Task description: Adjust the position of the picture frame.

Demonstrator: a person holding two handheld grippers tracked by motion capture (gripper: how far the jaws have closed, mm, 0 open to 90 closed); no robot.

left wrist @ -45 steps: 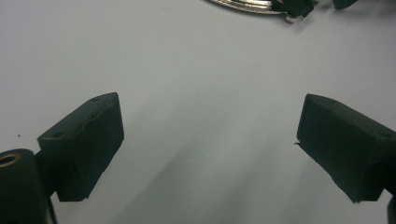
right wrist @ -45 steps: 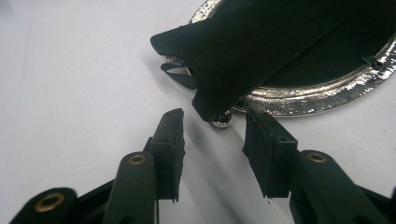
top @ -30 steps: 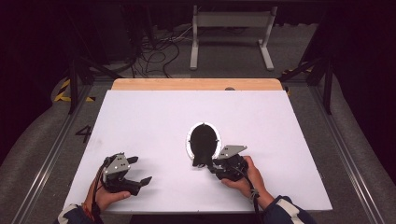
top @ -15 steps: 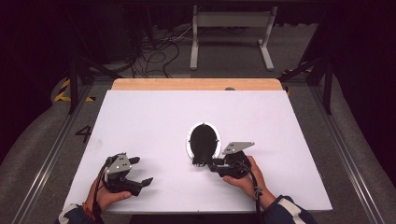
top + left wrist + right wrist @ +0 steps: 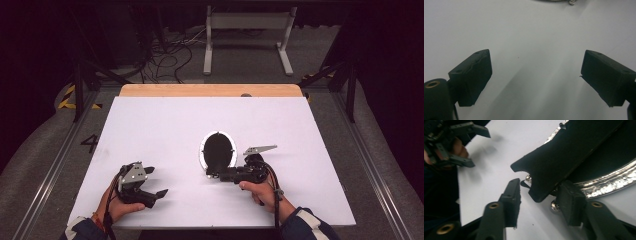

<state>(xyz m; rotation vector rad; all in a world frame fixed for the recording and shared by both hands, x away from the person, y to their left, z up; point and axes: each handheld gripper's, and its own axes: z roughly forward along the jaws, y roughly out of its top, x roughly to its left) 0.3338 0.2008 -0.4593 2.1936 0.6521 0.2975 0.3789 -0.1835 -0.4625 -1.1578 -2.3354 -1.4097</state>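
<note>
An oval frame (image 5: 218,150) with a silver rim and a dark face lies flat on the white table (image 5: 300,130). My right gripper (image 5: 212,174) lies on its side at the frame's near edge. In the right gripper view the frame's black stand flap (image 5: 564,152) juts out between the jaws of the right gripper (image 5: 541,188). These jaws have just been opening and the left pad (image 5: 511,200) stands clear of the flap. My left gripper (image 5: 156,181) rests open at the near left, with bare table between the jaws of the left gripper (image 5: 536,77).
The silver rim (image 5: 609,182) has small metal ball feet (image 5: 555,205) beside my right pad. A wooden strip (image 5: 210,90) edges the table's far side. Beyond it stand a white metal frame (image 5: 245,30) and cables (image 5: 165,50) on the floor.
My right gripper has shifted a little to the right along the frame's near edge, and its grey plate has tipped up. The left hand has kept still.
</note>
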